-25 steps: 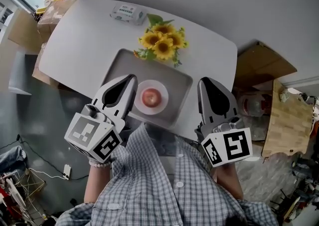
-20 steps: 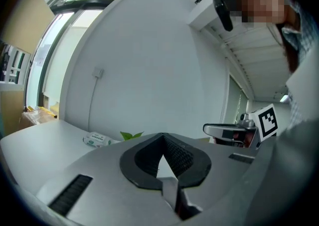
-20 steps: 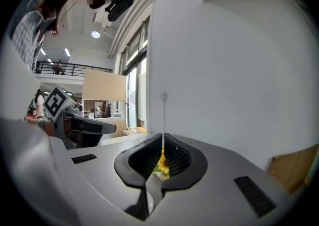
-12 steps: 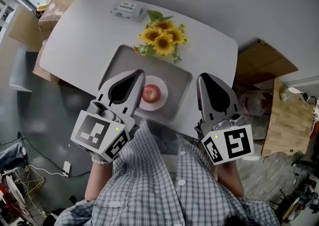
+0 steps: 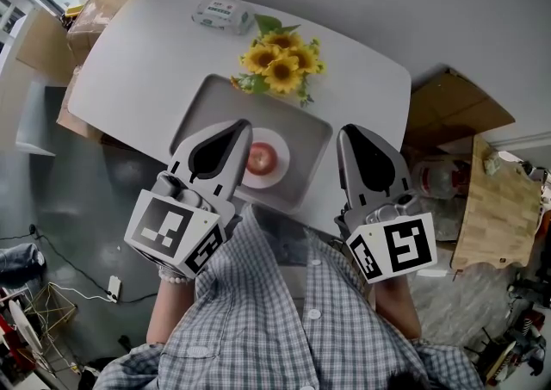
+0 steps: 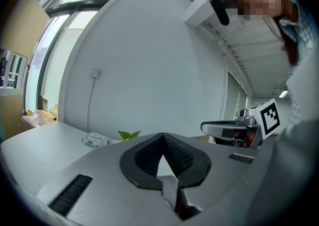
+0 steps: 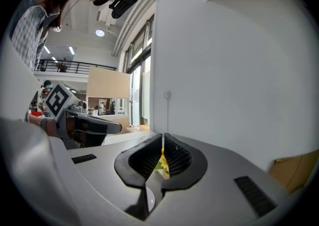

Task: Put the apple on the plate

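Because the apple [image 5: 261,157] rests on the plate [image 5: 281,170], I judge placement done. Left gripper [image 5: 244,126] and right gripper [image 5: 345,133] fingers are pressed together, empty; I should back away level, without brushing the plate.

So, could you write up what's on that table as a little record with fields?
Table: white, rounded corners
Tray: grey, at the near side of the table
Plate: white, on the tray
Apple: red, on the plate
Flowers: sunflowers lying beyond the tray
Packet: small pack by the far edge, print too small to read
Left gripper: shut, empty, over the plate's left edge in the head view
Right gripper: shut, empty, right of the plate
Task state: apple already on the plate
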Demonstrator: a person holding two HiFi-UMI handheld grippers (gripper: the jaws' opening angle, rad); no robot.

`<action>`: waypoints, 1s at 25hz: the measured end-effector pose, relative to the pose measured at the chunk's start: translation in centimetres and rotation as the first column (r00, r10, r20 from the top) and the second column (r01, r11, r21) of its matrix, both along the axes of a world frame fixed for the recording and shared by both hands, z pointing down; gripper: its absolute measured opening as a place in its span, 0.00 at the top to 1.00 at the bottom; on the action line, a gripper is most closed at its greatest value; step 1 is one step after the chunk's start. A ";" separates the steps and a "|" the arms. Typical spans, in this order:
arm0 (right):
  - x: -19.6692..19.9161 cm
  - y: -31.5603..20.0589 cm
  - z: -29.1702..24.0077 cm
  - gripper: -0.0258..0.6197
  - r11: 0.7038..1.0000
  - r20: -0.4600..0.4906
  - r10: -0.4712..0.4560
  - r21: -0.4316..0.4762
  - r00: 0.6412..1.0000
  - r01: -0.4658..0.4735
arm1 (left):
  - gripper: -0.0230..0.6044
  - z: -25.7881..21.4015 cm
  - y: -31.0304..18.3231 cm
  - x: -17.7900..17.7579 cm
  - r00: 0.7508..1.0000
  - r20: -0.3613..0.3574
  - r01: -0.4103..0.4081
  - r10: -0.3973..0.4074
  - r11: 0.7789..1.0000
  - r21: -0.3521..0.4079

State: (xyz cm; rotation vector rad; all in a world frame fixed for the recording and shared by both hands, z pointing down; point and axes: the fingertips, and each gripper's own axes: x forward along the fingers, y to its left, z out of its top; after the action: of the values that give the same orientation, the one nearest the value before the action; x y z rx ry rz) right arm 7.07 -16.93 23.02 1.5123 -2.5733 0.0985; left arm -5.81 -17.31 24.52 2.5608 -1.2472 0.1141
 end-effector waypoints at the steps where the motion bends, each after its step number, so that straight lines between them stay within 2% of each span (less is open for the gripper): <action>1: 0.1 0.1 0.0 0.91 1.000 -0.001 0.001 0.000 1.000 -0.001 | 0.95 0.0 0.1 0.1 1.000 0.001 -0.002 0.002 1.000 0.001; 25: -0.3 0.9 0.9 0.91 1.000 -0.023 -0.004 -0.024 1.000 0.003 | 0.95 0.4 0.9 0.3 1.000 0.004 -0.019 0.019 1.000 -0.012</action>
State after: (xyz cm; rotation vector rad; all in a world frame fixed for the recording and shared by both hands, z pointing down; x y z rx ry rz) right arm 6.80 -15.98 23.91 1.4920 -2.5475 0.1103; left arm -5.49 -16.40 24.92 2.5635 -1.2201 0.1305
